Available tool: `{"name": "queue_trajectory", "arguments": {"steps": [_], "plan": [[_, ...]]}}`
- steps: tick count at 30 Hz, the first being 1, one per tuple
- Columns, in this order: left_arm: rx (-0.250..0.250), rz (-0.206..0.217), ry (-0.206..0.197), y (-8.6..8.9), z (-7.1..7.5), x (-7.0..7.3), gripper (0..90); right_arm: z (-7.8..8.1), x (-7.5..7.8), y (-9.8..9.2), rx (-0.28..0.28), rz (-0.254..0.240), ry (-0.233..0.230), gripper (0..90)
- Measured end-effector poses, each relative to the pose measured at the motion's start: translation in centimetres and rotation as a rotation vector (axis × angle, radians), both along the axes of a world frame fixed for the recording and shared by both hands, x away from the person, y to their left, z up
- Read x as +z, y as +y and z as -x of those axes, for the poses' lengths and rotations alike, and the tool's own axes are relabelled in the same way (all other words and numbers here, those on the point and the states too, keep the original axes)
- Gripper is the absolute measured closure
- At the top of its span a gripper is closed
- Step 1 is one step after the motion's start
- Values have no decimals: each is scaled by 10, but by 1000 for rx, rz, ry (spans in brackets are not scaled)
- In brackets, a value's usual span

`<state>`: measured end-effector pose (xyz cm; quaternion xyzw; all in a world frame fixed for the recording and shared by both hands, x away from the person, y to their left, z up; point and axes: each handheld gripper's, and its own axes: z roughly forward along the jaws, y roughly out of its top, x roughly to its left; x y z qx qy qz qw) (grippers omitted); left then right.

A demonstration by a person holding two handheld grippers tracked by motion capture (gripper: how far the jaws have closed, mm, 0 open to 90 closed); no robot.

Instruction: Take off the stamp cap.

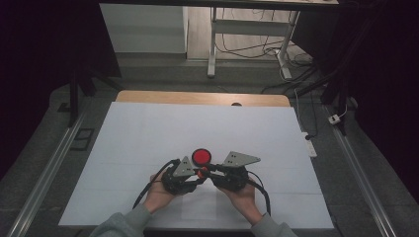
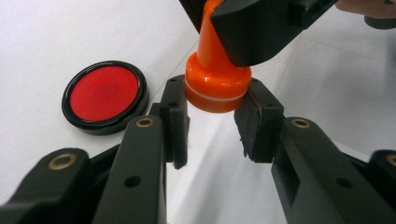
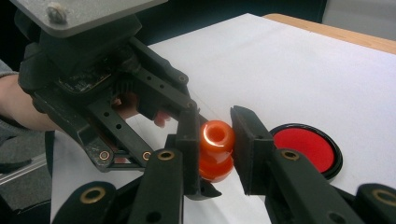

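An orange stamp [image 2: 217, 88] with a white ring round its wide base hangs between both grippers just above the white sheet. My left gripper [image 2: 215, 100] is shut on the stamp's base, a pad pressing on each side. My right gripper [image 3: 215, 135] is shut on the stamp's rounded knob [image 3: 217, 134]. In the high view the two grippers, left [image 1: 196, 176] and right [image 1: 207, 171], meet tip to tip at the stamp [image 1: 201, 173], near the table's front middle. A round red ink pad [image 1: 201, 157] in a black case lies open on the sheet just beyond them, and also shows as the ink pad [image 2: 105, 95] and ink pad [image 3: 306, 147].
A white sheet [image 1: 148, 133] covers the table, with the wooden edge [image 1: 197, 97] showing at the far side. Cables trail from both grippers toward the person's grey sleeves. Beyond the table stand a white frame [image 1: 247, 39] and floor cables. Metal rails run along both sides.
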<state>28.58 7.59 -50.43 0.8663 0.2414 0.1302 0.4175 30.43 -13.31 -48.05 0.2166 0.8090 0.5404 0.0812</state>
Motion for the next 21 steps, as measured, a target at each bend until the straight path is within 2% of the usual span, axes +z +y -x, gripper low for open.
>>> {"name": "queue_trajectory", "arguments": {"steps": [4, 5, 6, 7, 8, 9, 12, 21], "plan": [[-1, -4, -2, 0, 1, 0, 655, 0, 0, -1, -1, -6, 7, 724], [-6, -84, -7, -4, 1, -5, 655, 1, 2, -3, -29, -28, -8, 725], [-6, -84, -7, -4, 1, -5, 655, 1, 2, -3, -29, -28, -8, 725], [-3, -68, 3, -5, 2, -8, 655, 0, 6, -6, -44, -51, -14, 726], [-14, -23, 32, -4, 2, -8, 655, -2, 10, -10, -55, -76, -10, 725], [-24, -1, 35, -5, 3, -5, 655, -3, 14, -15, -63, -88, -12, 726], [-30, -23, -14, -8, 8, 3, 655, -6, 18, -26, -90, -107, -17, 726], [-13, -18, -11, -2, 5, 5, 655, -6, 16, -24, -80, -99, -9, 726]]}}
